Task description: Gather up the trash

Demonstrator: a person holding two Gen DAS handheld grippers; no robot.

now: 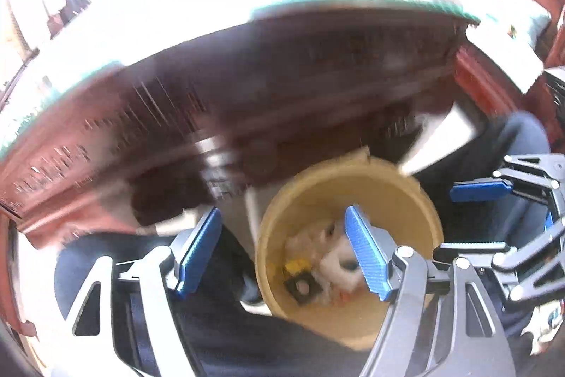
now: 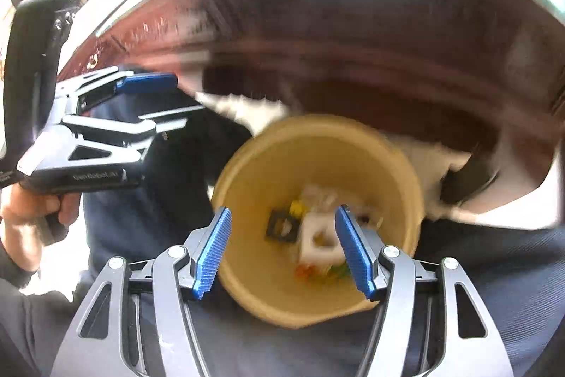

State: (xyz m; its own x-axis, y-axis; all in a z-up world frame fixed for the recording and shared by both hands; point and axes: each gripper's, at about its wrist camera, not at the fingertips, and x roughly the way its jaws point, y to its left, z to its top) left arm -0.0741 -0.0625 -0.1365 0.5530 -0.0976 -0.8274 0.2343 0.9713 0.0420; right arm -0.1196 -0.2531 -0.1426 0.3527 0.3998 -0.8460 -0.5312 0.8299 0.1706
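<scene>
The right wrist view alone is showing the hand [image 2: 31,211] gripping the left gripper [image 2: 169,101]; the left wrist view is showing the right gripper [image 1: 469,218] at its edge. Both are standing with fingers apart, empty. Motion blur is obscuring the wooden table edge [image 1: 219,101]. The tan bin [image 2: 247,186] is sitting below, holding white wrappers [image 2: 317,242] and a black packet [image 2: 282,225].

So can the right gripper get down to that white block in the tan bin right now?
Probably yes: the right gripper is open right above the tan bin's mouth, and the white block lies uncovered on top.
</scene>
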